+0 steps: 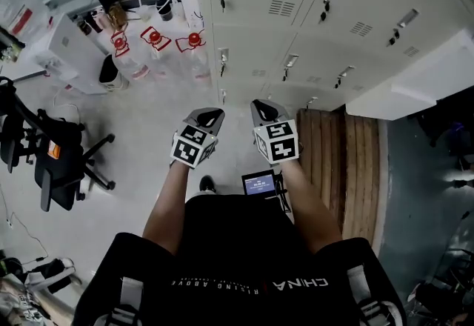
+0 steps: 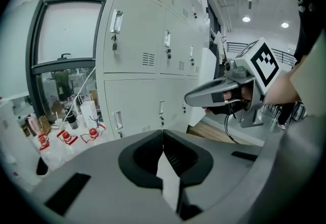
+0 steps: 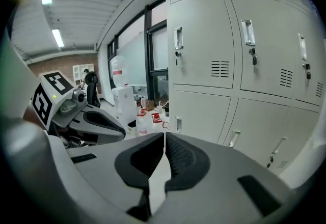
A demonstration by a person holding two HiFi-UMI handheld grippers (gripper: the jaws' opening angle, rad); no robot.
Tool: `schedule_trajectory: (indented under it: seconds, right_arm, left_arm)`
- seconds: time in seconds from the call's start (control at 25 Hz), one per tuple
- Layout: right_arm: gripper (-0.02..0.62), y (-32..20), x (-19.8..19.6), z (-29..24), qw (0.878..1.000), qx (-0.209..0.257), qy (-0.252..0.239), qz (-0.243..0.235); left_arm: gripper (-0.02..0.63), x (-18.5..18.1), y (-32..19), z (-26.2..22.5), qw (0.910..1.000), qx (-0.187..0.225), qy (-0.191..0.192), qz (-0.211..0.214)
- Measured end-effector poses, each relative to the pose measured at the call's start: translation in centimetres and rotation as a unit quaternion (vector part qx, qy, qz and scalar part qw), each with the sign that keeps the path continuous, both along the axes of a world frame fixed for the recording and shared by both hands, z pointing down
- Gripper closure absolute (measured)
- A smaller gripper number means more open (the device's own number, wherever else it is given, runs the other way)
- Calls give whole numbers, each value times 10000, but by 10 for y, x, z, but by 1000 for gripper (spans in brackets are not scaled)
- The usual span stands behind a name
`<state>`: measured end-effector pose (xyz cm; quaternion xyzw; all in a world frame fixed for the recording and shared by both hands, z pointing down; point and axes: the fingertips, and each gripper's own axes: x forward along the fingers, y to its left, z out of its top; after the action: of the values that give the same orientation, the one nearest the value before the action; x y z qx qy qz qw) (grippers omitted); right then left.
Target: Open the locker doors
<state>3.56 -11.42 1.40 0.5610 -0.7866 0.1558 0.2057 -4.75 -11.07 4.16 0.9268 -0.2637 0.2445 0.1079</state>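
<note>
Approach step: the left gripper [image 1: 210, 118] and right gripper [image 1: 264, 110] hang side by side, well short of the lockers [image 1: 296, 6], jaws closed on nothing. The locker doors look shut. Next, a gripper probably needs to open its jaws and take a door handle [image 1: 289, 61].

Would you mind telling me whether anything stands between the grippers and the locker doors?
Nothing visible does: only bare floor lies between the left gripper, the right gripper and the closed doors. Bottles stand to the left, a bench to the right.
</note>
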Motion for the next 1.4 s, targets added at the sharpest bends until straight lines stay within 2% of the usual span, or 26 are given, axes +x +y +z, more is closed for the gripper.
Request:
schedule_trajectory:
  seconds: [0.12, 0.36, 0.8, 0.96, 1.08, 1.24, 1.4]
  right_arm:
    - [558, 2, -2, 1, 10000, 6, -97, -13]
    - [559, 6, 0, 6, 9999, -61, -50, -72]
    - [558, 7, 23, 6, 9996, -144, -125, -198]
    - [559, 10, 32, 17, 9973, -400, -225, -565]
    - [558, 5, 43, 15, 9943, -452, -119, -956]
    - [558, -20, 64, -25, 9895, -366, 107, -1394]
    - [558, -70, 76, -79, 9857, -151, 386, -1632]
  left_arm:
    - [586, -2, -1, 1, 10000, 33, -59, 21]
    - [586, -18, -13, 0, 9997, -54, -71, -231]
    - [586, 6, -12, 2, 9997, -113, -187, -53]
    - [586, 29, -12, 2, 9996, -254, -73, -52]
    - [586, 44, -17, 4, 9995, -274, -134, -50]
    - [586, 58, -28, 13, 9993, -342, -168, -10]
    - [586, 68, -49, 24, 9987, -478, -115, 100]
